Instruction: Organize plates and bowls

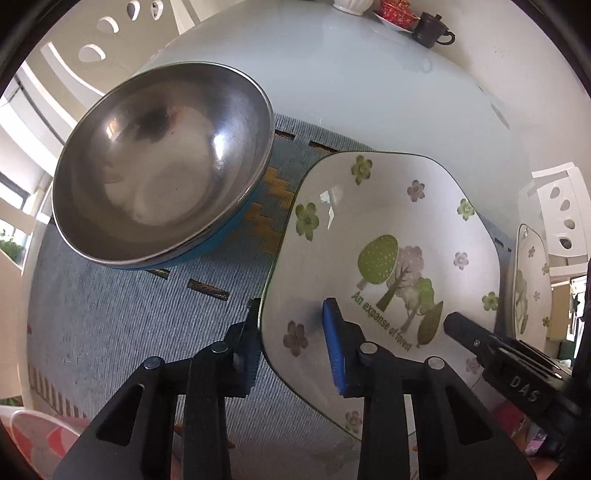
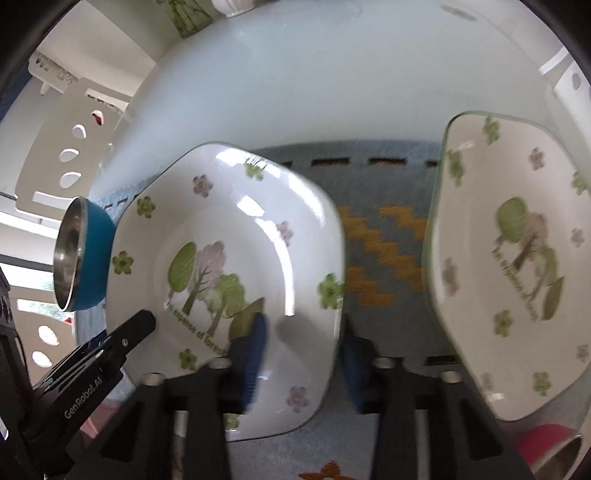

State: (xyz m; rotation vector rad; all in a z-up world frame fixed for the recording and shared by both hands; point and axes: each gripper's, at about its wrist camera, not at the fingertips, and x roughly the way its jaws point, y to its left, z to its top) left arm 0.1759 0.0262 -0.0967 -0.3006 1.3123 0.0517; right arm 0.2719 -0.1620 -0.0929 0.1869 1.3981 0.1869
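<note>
My left gripper (image 1: 291,350) straddles the near-left rim of the floral plate (image 1: 376,236): one blue pad inside the dish, the other outside under the edge, jaws narrowed onto the rim, so I call it gripping the plate. My right gripper (image 2: 301,354) has the same plate (image 2: 236,266) by its near-right edge, left pad on the inner face, right pad outside the rim; picture is blurred here but the pads look pressed on. So both grippers are on one plate, at opposite sides. In the left view the right gripper's black finger shows over the plate's right part; in the right view the left gripper's finger shows at the plate's left.

Plate sits on the blue woven mat (image 1: 110,332) with the yellow zigzag, on the pale table (image 1: 369,81).

Second floral plate (image 2: 517,266) lies to the right on the mat, apart from the held one.

Steel bowl (image 1: 162,166) with blue outside is to the left, a bit farther, near the held plate.

Far edge of table: dark small teapot (image 1: 432,29), red cup on saucer (image 1: 397,13).
</note>
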